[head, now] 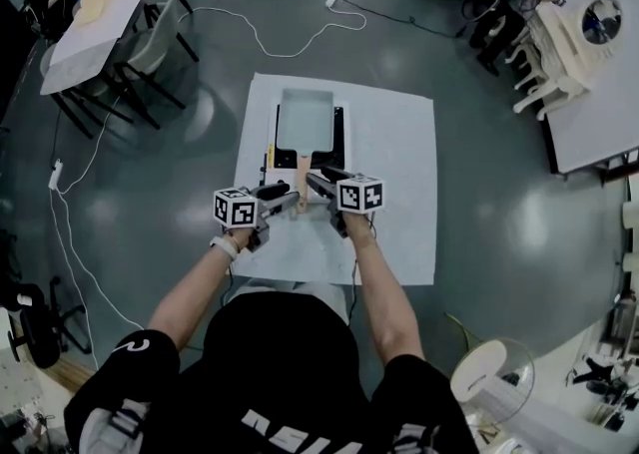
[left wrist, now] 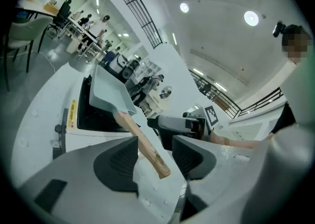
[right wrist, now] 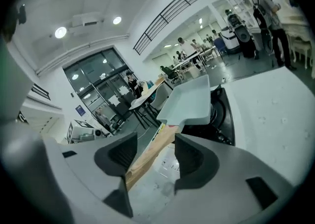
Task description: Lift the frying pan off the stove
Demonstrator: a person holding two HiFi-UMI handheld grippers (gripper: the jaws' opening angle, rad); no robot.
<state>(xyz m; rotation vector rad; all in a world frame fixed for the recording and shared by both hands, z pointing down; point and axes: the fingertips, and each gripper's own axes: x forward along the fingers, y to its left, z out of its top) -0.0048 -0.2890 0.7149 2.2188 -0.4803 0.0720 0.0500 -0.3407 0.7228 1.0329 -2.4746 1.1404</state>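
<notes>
Frying pan (head: 305, 118) sits where a white floor sheet (head: 399, 183) carries the black stove (head: 340, 135), on top of it. Its wooden handle (head: 302, 175) lies between the spread, unclamped jaws of the left gripper (left wrist: 157, 156) and the right gripper (right wrist: 156, 158).

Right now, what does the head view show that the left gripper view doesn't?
Only the head view: the person's forearms, the marker cube on the left gripper and the whole white mat under the stove. Only the left gripper view: that gripper's jaws apart with the wooden handle between them, plus ceiling lights. Both: the rectangular frying pan on the stove, its handle and the right gripper.
</notes>
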